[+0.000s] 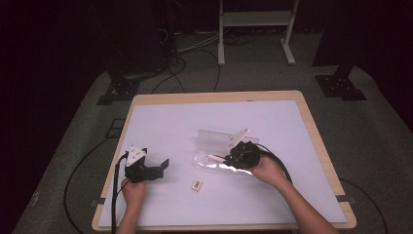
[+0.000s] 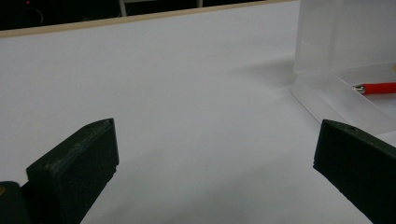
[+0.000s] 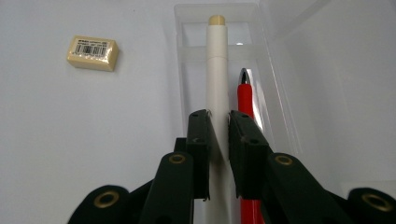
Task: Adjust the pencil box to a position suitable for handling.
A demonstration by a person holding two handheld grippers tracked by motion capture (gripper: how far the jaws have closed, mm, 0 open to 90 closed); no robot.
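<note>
On the white mat (image 1: 272,204) covering the table (image 1: 321,146), the high view shows a clear plastic pencil case (image 1: 219,161) lying open near the middle, its lid (image 1: 221,138) tilted up on the far side. The right gripper (image 1: 239,155) sits at the right end of the case tray, with the right hand (image 1: 267,169) behind it. The left gripper (image 1: 146,170) rests on the mat well apart from the case, toward the left edge. A small eraser (image 1: 197,185) lies on the mat between the two grippers, just in front of the case and outside it.

From the left gripper view, the two black jaws stand wide apart with nothing but bare mat between them. The corner of the pencil case (image 2: 322,93) appears at the right, and the tip of a red pen (image 2: 378,87) lies inside the tray.

From the right gripper view, the jaws are closed on a white pen (image 3: 217,84), gripping its barrel from both sides. The white pen runs lengthwise along the tray of the pencil case (image 3: 187,56); whether it already rests on the tray floor cannot be told. The red pen (image 3: 245,98) lies in the tray just beside it, on the right. The eraser (image 3: 92,52) lies on the mat to the left of the case.

Status, as judged: the red pen is stowed and the white pen is in line with the tray but not yet released. Remaining steps are likely release of the white pen, transfer of the eraser into the case, and closing of the lid.
</note>
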